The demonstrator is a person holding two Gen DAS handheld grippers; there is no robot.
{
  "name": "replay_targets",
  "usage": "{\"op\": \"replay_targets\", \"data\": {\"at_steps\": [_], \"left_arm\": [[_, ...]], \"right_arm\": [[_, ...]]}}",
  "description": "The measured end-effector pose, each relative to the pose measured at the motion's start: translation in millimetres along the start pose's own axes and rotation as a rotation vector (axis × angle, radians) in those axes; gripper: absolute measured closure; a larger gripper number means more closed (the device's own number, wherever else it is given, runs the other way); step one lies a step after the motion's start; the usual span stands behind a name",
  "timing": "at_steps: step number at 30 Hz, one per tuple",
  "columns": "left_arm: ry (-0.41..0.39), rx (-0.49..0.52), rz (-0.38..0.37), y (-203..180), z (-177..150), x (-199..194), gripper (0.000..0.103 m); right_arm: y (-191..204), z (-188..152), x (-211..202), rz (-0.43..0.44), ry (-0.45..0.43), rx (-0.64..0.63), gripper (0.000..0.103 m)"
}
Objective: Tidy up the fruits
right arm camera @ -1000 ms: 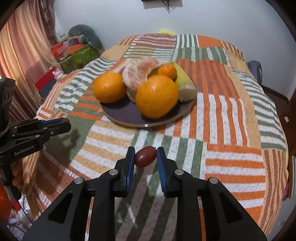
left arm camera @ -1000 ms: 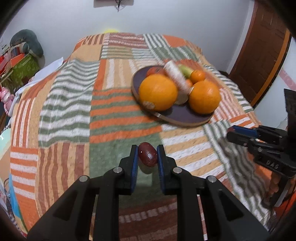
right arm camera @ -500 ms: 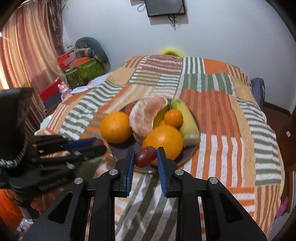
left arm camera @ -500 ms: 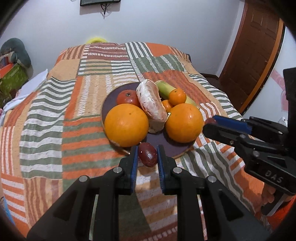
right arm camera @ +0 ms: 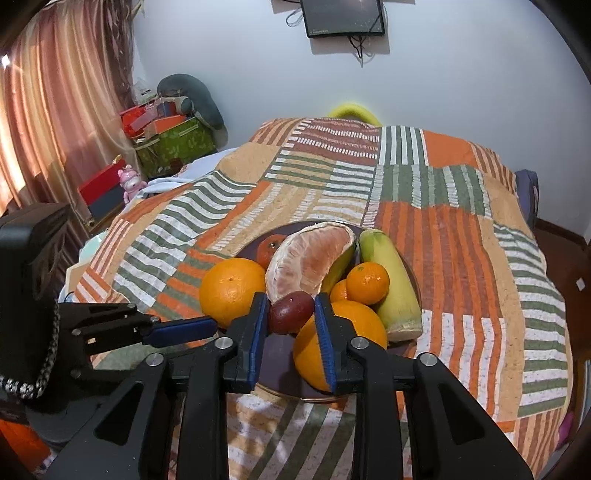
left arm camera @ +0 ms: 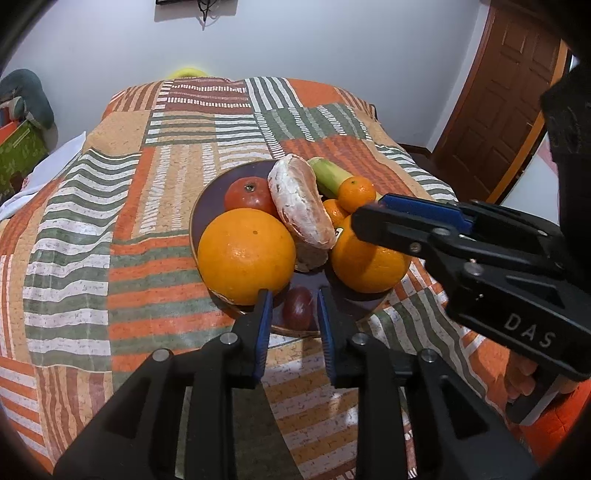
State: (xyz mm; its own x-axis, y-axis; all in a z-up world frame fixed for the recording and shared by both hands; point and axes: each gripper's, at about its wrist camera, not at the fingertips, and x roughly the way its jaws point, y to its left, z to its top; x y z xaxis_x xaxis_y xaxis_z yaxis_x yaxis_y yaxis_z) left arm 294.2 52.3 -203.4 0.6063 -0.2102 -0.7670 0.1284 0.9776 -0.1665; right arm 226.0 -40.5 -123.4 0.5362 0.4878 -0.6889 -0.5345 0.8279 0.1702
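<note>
A dark round plate (left arm camera: 210,201) on the patchwork bed holds two big oranges (left arm camera: 245,254), a tomato (left arm camera: 247,192), a peeled pomelo wedge (left arm camera: 301,205), small mandarins (left arm camera: 356,194) and a green-yellow fruit (left arm camera: 327,171). My left gripper (left arm camera: 294,308) is open; a dark red fruit (left arm camera: 298,308) lies on the plate's near edge between its fingers, with gaps on both sides. My right gripper (right arm camera: 290,312) is shut on a second dark red fruit (right arm camera: 290,312), above the plate (right arm camera: 275,352) between the oranges (right arm camera: 231,290). The right gripper also shows in the left wrist view (left arm camera: 373,218).
The plate sits mid-bed on the striped quilt (left arm camera: 155,184). Boxes, a toy and curtains (right arm camera: 48,110) stand at the left of the bed. A wooden door (left arm camera: 495,103) is at the right. A screen (right arm camera: 343,16) hangs on the far wall.
Both grippers moved in over the plate. My left gripper opened and its dark red fruit now rests on the plate edge. The right still grips its fruit.
</note>
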Motion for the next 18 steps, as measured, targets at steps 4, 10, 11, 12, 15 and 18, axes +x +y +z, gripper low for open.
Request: {"op": "replay_targets", "data": {"at_steps": [4,10,11,12,15,18], "left_arm": [[-0.001,-0.009,0.002,0,0,0,0.077],[-0.039,-0.027,0.025,1,0,-21,0.077],[-0.051,-0.028,0.032,0,1,-27,0.077],[-0.067,-0.030,0.039,-1,2,-34,0.077],[-0.135,-0.033,0.057,-5,7,-67,0.077],[-0.225,-0.019,0.086,-15,13,-108,0.077]], "right_arm": [[-3,0,-3,0.010,-0.002,0.020,0.069],[-2,1,-23,-0.021,-0.031,0.009,0.069],[-1,2,-30,-0.030,-0.042,0.007,0.069],[0,2,-37,-0.037,-0.054,0.006,0.069],[3,5,-59,-0.052,-0.095,0.007,0.069],[10,7,-89,-0.078,-0.153,0.000,0.069]]}}
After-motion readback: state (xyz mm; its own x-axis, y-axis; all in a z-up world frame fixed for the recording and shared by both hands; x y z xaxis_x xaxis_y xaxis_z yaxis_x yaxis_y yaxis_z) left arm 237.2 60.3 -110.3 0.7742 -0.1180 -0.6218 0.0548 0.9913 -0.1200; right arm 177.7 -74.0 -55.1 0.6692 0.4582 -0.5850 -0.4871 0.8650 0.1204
